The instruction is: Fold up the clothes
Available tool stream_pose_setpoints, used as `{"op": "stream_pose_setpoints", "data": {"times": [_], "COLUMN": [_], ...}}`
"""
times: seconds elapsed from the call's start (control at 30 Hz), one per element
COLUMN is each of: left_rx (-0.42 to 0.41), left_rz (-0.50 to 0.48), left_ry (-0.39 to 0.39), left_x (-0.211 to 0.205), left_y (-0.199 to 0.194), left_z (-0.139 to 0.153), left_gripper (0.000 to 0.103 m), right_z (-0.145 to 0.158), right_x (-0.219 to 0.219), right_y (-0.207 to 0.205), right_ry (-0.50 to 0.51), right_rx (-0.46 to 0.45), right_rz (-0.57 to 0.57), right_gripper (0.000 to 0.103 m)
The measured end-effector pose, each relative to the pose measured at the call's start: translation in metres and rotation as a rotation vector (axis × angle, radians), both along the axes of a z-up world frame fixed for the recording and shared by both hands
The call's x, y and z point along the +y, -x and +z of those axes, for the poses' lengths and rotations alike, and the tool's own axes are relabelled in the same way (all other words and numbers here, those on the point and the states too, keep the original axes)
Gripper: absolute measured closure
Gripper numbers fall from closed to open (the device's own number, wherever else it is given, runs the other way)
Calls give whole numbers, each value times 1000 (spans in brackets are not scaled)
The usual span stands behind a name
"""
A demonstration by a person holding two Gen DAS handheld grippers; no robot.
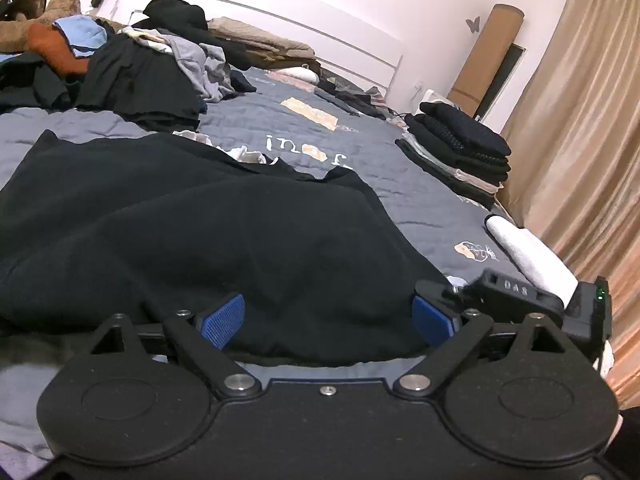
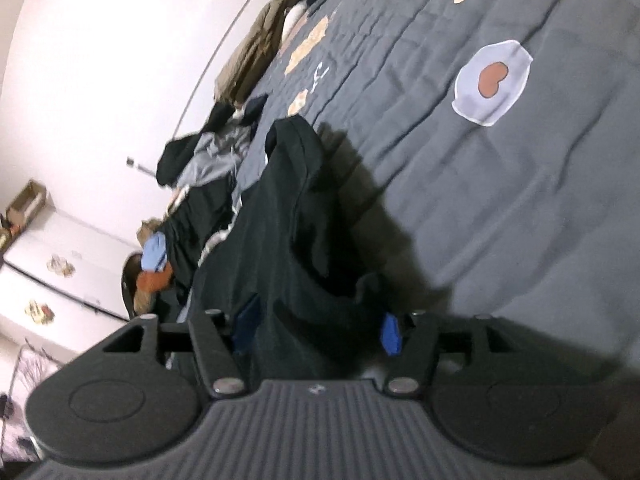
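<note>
Item: black soft-knit garment (image 1: 192,240), spread in loose folds on a grey quilted bedspread with printed patches (image 1: 384,184); its near hem lies bunched between the blue pads of both tools. Left gripper (image 1: 328,320), black frame with blue ribbed pads (image 1: 224,320): jaws spread wide, the garment's edge humped between them, neither pad seen pressing on the cloth. Right gripper (image 2: 316,332), same build, seen rolled so that the bed runs slantwise: jaws parted, a fold of the black garment (image 2: 288,248) standing between the pads (image 2: 390,334); the left-hand pad is partly hidden by cloth, and firm contact cannot be told through the blur. The right gripper also shows at the left view's right edge (image 1: 516,296), just beside the left gripper, carried by a hand in a white glove (image 1: 532,256). Further stock on the bed: an unsorted heap of black, grey, pale blue and rust-orange clothes (image 1: 132,68) at the far left; a neat stack of folded dark garments (image 1: 460,148) near the right edge; folded tan cloth (image 1: 260,40) against the white headboard (image 1: 352,44). Surroundings: beige pleated curtain (image 1: 592,120) to the right, a brown cardboard roll (image 1: 488,60) leaning upright in the corner.
</note>
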State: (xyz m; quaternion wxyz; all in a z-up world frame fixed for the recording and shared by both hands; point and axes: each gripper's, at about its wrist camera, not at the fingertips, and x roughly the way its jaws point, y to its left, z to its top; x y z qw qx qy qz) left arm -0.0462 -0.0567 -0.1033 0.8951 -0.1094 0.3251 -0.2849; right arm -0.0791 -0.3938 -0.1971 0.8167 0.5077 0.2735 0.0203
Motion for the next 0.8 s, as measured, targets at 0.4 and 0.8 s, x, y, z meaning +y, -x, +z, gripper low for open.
{"op": "stream_pose_setpoints", "data": {"times": [0.4, 0.8], "left_rx": [14, 10], "left_rz": [44, 63], "left_ry": [1, -2], "left_x": [15, 22], "left_y": [-2, 0], "left_z": [-2, -1], "left_gripper": [12, 12], "right_z": [-6, -6], "right_x": [12, 17], "right_y": [-17, -25], "right_ry": [-16, -57], "right_rx": [-13, -14], "right_rz": [-28, -33], "right_gripper": [37, 31]}}
